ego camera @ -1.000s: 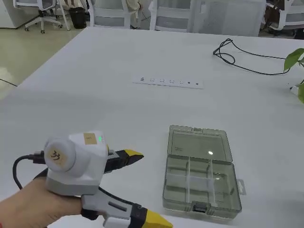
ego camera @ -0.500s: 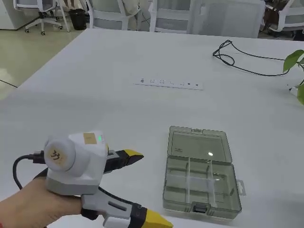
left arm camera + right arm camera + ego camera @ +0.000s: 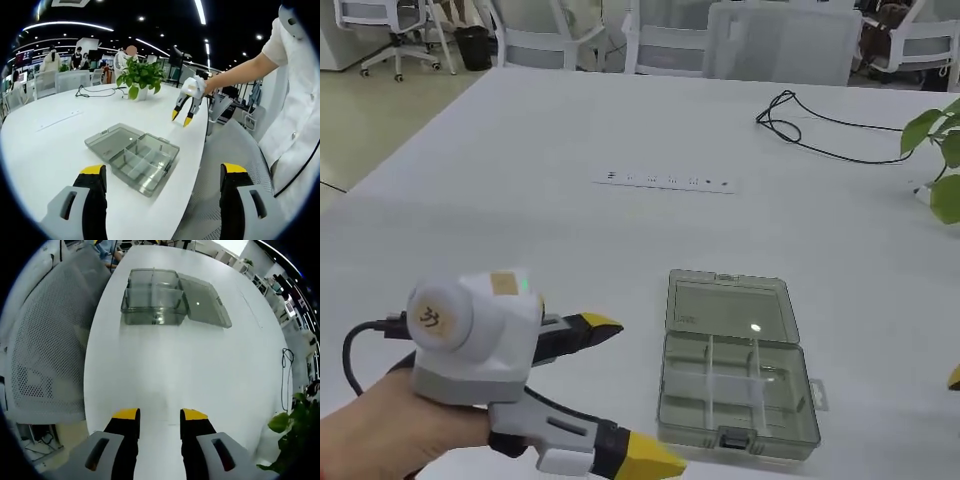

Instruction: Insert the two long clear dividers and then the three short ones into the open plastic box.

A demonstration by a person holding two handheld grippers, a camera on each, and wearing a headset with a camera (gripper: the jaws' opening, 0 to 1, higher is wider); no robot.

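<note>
both tongs empty — left tongs (image 3: 645, 395) wide, left of the open plastic box (image 3: 730, 308) on the worktop (image 3: 520, 200); right tongs (image 3: 160, 412) narrowly parted. dividers (image 3: 735, 378) look seated — verify each sits flush.

My gripper (image 3: 157, 416) hangs over the white table (image 3: 165, 365), jaws a little apart, holding nothing. The box (image 3: 152, 300) sits well ahead of me, its lid (image 3: 205, 302) lying open.
</note>
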